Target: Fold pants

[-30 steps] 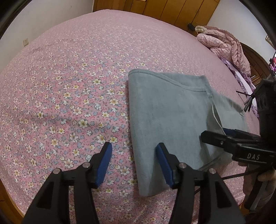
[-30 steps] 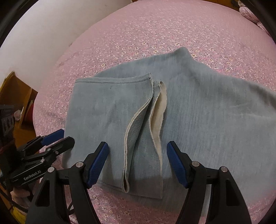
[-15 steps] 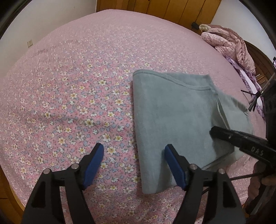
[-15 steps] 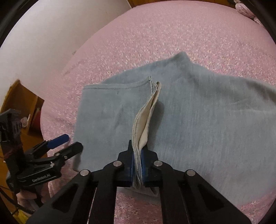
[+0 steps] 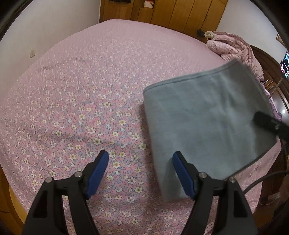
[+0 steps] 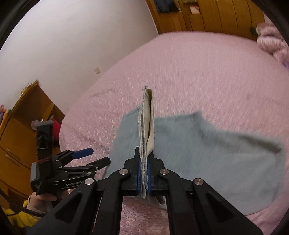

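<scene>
Right gripper (image 6: 144, 173) fingers clenched on the pants (image 6: 207, 153), pinching a layered edge between the blue pads; the pinched edge stands up and runs toward 12 o'clock, cream inner side showing. The rest of the grey-blue pants hangs and spreads toward 3 o'clock, partly lifted off the bed (image 6: 198, 72), motion-blurred. In the left wrist view the folded pants (image 5: 204, 117) sit at 2–3 o'clock, long axis roughly 12 to 6, hemmed edge at the far end. Left gripper (image 5: 140, 171) fingers spread wide, released, holding nothing; the right-hand pad (image 5: 182, 175) overlaps the pants' near corner, contact unclear. Left gripper body reads partly "GenRobot". Pink jacket (image 5: 233, 47) at 1 o'clock, wooden wardrobe (image 5: 162, 10) behind.
</scene>
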The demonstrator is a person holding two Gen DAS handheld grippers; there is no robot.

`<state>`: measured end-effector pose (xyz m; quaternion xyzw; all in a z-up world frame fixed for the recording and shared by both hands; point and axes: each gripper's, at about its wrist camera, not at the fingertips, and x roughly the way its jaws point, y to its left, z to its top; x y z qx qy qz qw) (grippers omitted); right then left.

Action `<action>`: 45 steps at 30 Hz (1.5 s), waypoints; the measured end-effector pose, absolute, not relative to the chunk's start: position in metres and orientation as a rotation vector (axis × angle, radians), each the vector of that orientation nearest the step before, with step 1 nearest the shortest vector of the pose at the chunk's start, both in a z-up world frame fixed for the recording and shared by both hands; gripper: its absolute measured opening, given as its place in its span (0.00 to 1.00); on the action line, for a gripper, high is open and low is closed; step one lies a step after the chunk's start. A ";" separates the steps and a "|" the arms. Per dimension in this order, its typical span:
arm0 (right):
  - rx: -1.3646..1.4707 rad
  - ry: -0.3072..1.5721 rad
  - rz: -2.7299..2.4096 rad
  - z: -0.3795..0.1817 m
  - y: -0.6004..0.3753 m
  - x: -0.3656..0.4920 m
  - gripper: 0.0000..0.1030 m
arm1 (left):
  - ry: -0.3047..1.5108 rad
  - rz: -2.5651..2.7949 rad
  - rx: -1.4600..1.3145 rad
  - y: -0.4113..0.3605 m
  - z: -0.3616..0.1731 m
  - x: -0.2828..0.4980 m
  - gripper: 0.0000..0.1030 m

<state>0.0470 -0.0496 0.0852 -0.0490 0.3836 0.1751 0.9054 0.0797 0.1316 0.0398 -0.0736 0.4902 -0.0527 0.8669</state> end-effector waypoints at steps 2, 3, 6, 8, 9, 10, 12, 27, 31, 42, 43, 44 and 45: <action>-0.125 0.764 0.345 0.098 -0.055 0.041 0.06 | 1.017 -0.118 -0.146 0.129 0.044 0.080 0.74; -0.133 0.754 0.332 0.103 -0.058 0.039 0.06 | 1.012 -0.121 -0.142 0.127 0.046 0.081 0.74; -0.143 0.731 0.291 0.116 -0.071 0.031 0.06 | 1.006 -0.135 -0.135 0.120 0.050 0.083 0.75; -0.138 0.722 0.258 0.123 -0.085 0.027 0.06 | 1.006 -0.144 -0.129 0.116 0.051 0.086 0.74; -0.131 0.718 0.244 0.126 -0.091 0.025 0.06 | 1.007 -0.152 -0.122 0.113 0.052 0.088 0.75; -0.124 0.715 0.229 0.127 -0.097 0.023 0.06 | 1.006 -0.156 -0.115 0.111 0.053 0.089 0.75; -0.106 0.708 0.201 0.130 -0.108 0.020 0.06 | 1.004 -0.167 -0.099 0.103 0.055 0.093 0.75; 0.036 0.698 -0.048 0.127 -0.228 0.015 0.06 | 1.020 -0.252 0.026 0.047 0.050 0.107 0.75; 0.063 0.782 -0.109 0.093 -0.259 0.034 0.06 | 1.026 -0.279 0.061 0.030 0.046 0.112 0.75; 0.131 0.893 -0.184 0.030 -0.303 0.053 0.06 | 0.982 -0.353 0.139 -0.008 0.042 0.136 0.75; 0.147 0.893 -0.175 0.028 -0.306 0.054 0.06 | 0.979 -0.357 0.140 -0.010 0.041 0.139 0.75; 0.151 0.892 -0.172 0.029 -0.305 0.053 0.06 | 0.976 -0.357 0.137 -0.010 0.041 0.142 0.75; 0.153 0.892 -0.170 0.031 -0.305 0.053 0.07 | 0.972 -0.351 0.128 -0.011 0.041 0.146 0.75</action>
